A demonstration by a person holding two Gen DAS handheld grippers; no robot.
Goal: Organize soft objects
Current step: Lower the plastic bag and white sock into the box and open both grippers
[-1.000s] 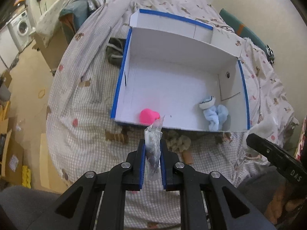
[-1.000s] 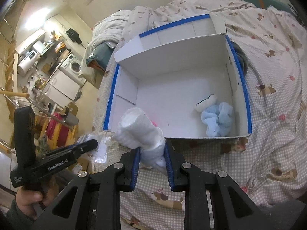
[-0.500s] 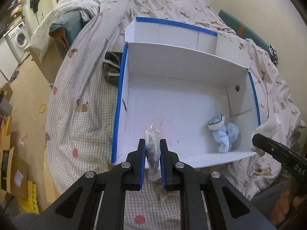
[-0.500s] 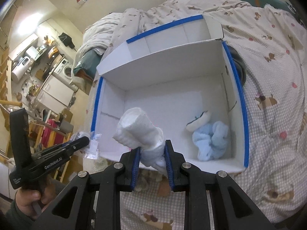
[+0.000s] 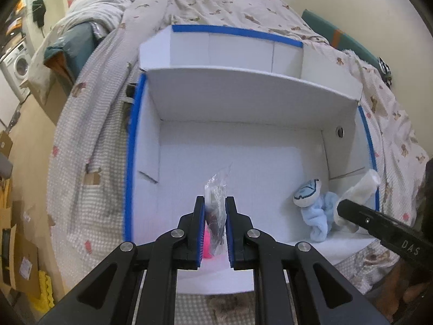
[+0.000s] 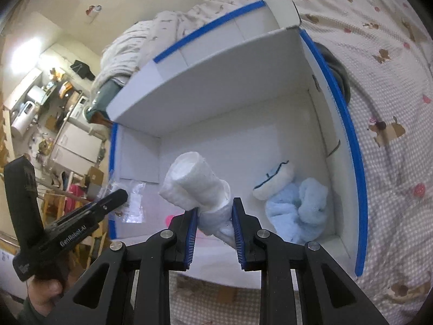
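A white cardboard box with blue-taped edges (image 5: 132, 146) (image 6: 349, 124) lies open on the bed. My left gripper (image 5: 214, 205) is shut on a clear plastic bag (image 5: 216, 197) and holds it over the box's near left part; the bag also shows in the right wrist view (image 6: 134, 200). My right gripper (image 6: 213, 208) is shut on a rolled white sock (image 6: 194, 187), held over the box's near middle; it shows at the right in the left wrist view (image 5: 362, 187). A light blue soft toy (image 5: 316, 208) (image 6: 297, 205) lies in the box's near right corner. A pink object (image 5: 207, 243) lies under the left fingers.
The box sits on a checked blanket with bear prints (image 5: 81, 146) (image 6: 392, 108). A rumpled duvet (image 5: 102, 8) lies at the back left. A washing machine (image 5: 16, 65) and cardboard stand on the floor at the left. A dark object (image 6: 338, 73) lies beside the box's right wall.
Both grippers have moved forward and now hang over the inside of the box, closer to its floor. Each still holds its object.
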